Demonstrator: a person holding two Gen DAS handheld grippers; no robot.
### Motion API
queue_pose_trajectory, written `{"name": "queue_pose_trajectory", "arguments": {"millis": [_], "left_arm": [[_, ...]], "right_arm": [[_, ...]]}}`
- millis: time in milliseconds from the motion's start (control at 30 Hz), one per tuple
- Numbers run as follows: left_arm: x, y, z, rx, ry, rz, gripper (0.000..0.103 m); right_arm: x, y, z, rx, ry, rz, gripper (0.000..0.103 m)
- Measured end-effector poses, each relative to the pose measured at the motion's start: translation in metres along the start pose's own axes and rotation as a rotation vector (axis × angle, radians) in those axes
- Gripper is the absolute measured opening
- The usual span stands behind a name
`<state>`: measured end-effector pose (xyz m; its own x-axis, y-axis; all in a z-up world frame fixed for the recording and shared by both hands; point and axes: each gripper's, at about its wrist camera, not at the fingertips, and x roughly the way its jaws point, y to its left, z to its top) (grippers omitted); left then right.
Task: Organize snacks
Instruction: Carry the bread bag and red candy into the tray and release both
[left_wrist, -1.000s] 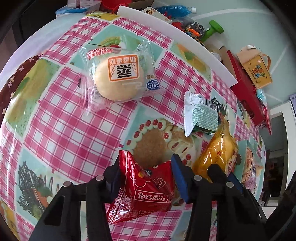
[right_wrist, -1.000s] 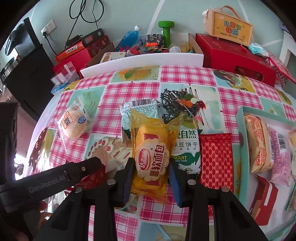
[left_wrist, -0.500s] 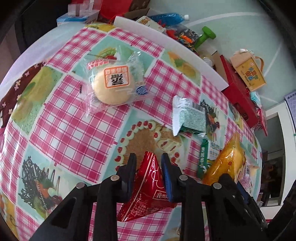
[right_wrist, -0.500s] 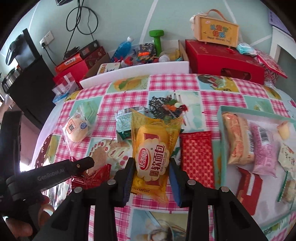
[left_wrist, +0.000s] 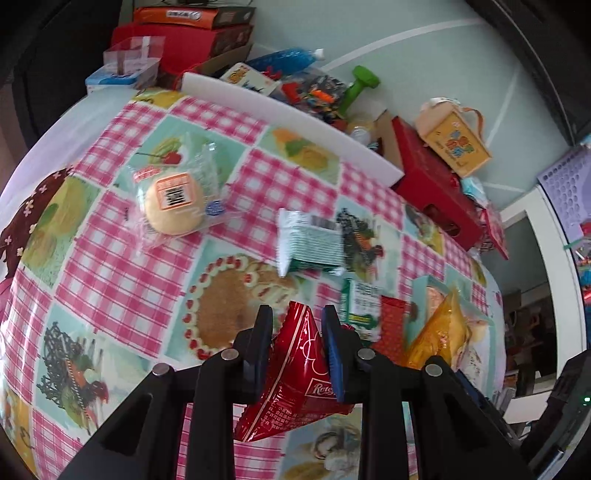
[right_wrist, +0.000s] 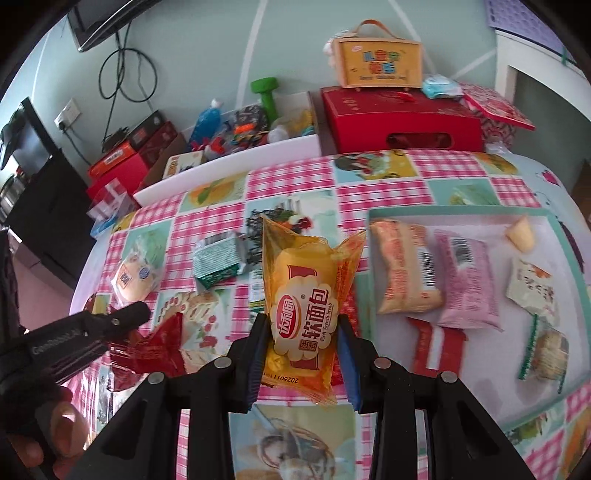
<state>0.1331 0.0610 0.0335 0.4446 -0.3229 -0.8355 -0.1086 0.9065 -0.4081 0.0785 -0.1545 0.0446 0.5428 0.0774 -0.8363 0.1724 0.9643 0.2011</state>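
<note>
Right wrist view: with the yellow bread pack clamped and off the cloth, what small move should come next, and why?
Probably carry the right gripper sideways toward the teal tray and lower it there. It is shut on the yellow bread pack, which hangs clear of the tablecloth, and the tray already holds other snacks with bare white floor near its front edge. The left gripper, shut on a red snack pack, could follow.

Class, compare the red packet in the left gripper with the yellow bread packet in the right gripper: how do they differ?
The red packet is opaque foil pinched into a wedge; the yellow bread packet is translucent, plump, upright. Red shows Latin lettering; yellow shows large Chinese characters. Both are clamped, lifted off the table.
</note>
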Motion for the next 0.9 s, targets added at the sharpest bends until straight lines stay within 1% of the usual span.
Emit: {"name": "queue_pose_trajectory", "arguments": {"millis": [200, 300, 433, 633, 900], "left_arm": [[-0.006, -0.028, -0.006, 0.054, -0.004, -0.036, 0.028], [-0.006, -0.048, -0.011, 0.101, -0.004, -0.045, 0.028], [0.0, -0.082, -0.02, 0.168, 0.026, -0.115, 0.028], [0.012, -0.129, -0.04, 0.261, 0.071, -0.176, 0.028], [0.032, -0.181, -0.064, 0.351, 0.11, -0.236, 0.028]], "right_arm": [[-0.008, -0.027, -0.001, 0.048, 0.0, -0.029, 0.038], [-0.015, -0.049, 0.0, 0.086, -0.018, -0.06, 0.038], [-0.023, -0.085, 0.003, 0.144, -0.042, -0.148, 0.038], [-0.035, -0.142, 0.006, 0.255, -0.063, -0.231, 0.038], [-0.049, -0.194, 0.004, 0.363, -0.086, -0.288, 0.038]]}}
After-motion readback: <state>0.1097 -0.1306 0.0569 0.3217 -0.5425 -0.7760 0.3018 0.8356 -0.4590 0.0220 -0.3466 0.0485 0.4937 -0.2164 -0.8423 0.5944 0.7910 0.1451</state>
